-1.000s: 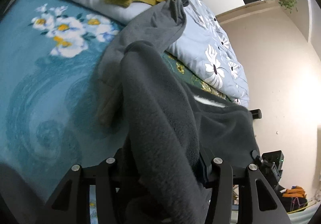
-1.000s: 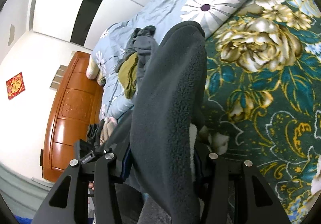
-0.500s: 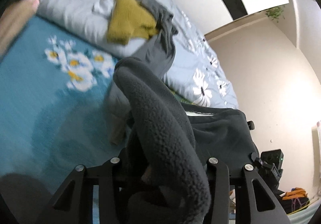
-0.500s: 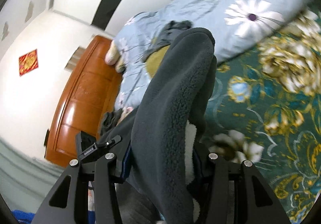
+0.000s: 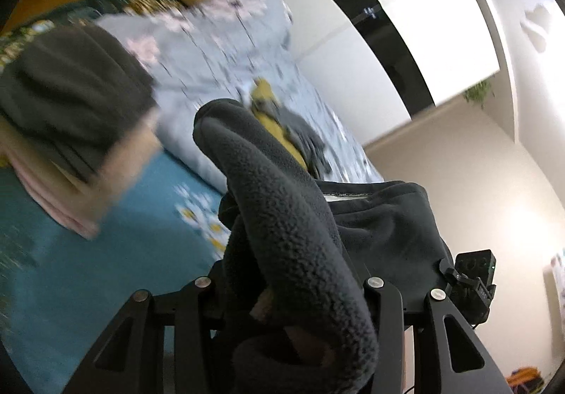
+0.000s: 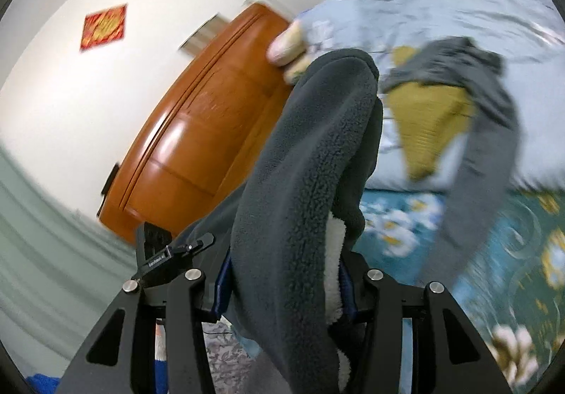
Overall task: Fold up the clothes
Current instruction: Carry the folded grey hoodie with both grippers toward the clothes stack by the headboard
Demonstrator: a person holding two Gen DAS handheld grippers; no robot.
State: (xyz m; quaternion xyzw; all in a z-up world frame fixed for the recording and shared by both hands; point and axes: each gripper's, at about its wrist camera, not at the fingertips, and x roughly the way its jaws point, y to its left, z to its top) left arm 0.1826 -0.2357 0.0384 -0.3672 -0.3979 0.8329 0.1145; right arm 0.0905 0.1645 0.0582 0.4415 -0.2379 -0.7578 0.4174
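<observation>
I have a dark grey fleece garment (image 5: 282,238) pinched in both grippers: my left gripper (image 5: 289,291) is clamped on a thick bunched fold, and my right gripper (image 6: 282,291) is clamped on another fold of the same fleece (image 6: 310,182), where a strip of white pile lining (image 6: 333,274) shows against one finger. The garment hangs lifted between my two hands above the bed (image 5: 106,270), not lying on it.

I judge the fleece soft, thick and fairly light, with no stiffness at all; it slumps wherever it is unsupported, and the fuzzy pile should not slip in the fingers. A bunched wad folds badly, so I would rather hold it flat along a hem or seam near two corners, so the cloth drops straight between my hands.

The left view shows the fleece spreading out as a wide sheet toward my other gripper's camera block (image 5: 473,281), a blurred pink and dark bundle (image 5: 70,132) on the teal bedspread, and a beige wall. The right view alone shows the wooden headboard (image 6: 197,147), a red wall hanging (image 6: 103,27), and the mustard garment (image 6: 427,125) under a grey one (image 6: 483,154) on the pale blue quilt (image 6: 459,5) far more clearly
</observation>
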